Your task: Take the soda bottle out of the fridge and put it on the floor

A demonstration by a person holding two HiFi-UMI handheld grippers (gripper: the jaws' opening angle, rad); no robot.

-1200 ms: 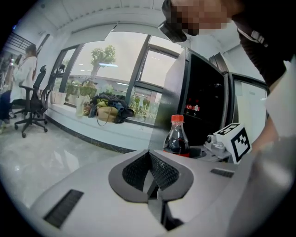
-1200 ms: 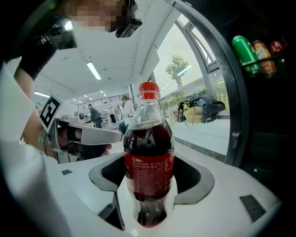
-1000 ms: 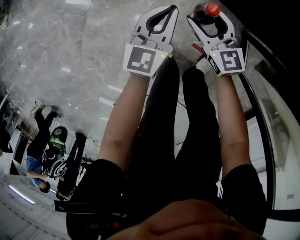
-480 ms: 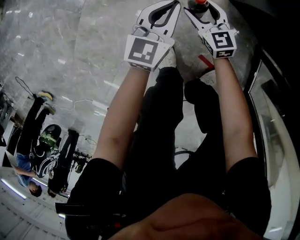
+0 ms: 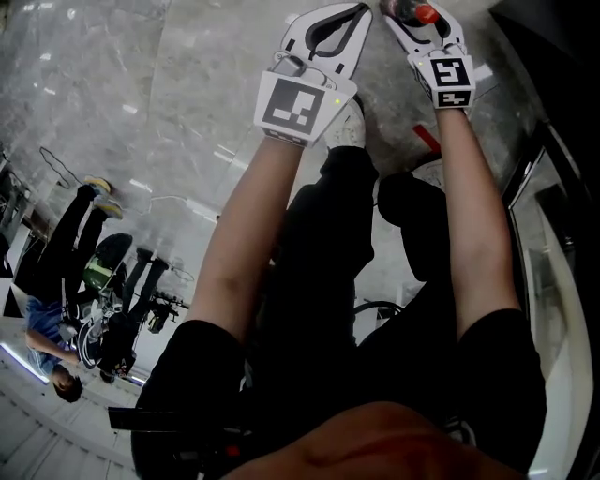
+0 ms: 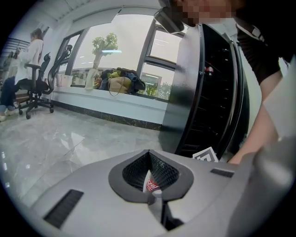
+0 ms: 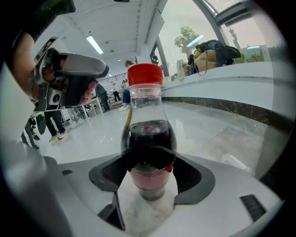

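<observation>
Starting at the left: bystanders (image 5: 66, 314) and an office chair (image 6: 36, 88) stand well apart from the work area and do not obstruct it; the marble floor (image 5: 141, 84) on that side is bare.

Left gripper (image 5: 351, 9): jaws closed tip to tip, nothing held between them; I hold it just beside the right one, low and out in front of my legs (image 5: 319, 262); it has no part in the grip.

Right gripper (image 7: 149, 172): jaws clamped on the lower body of the soda bottle (image 7: 148, 139); the bottle stands upright, red cap (image 7: 144, 74) on top, dark drink up to the shoulder.

Progress, as I judge it: removal from the fridge is complete, since the bottle is out in the room in my right claw; placement is not confirmed; no view shows whether the base touches the floor. Remaining: lower until the base is seated; open the jaws; withdraw without tipping the bottle.

Obstructions: my own white shoe (image 5: 352, 124) lies near the set-down area; keep the bottle ahead of it. At the right, the black fridge (image 6: 203, 92) stands with its door open, close to my right side.
</observation>
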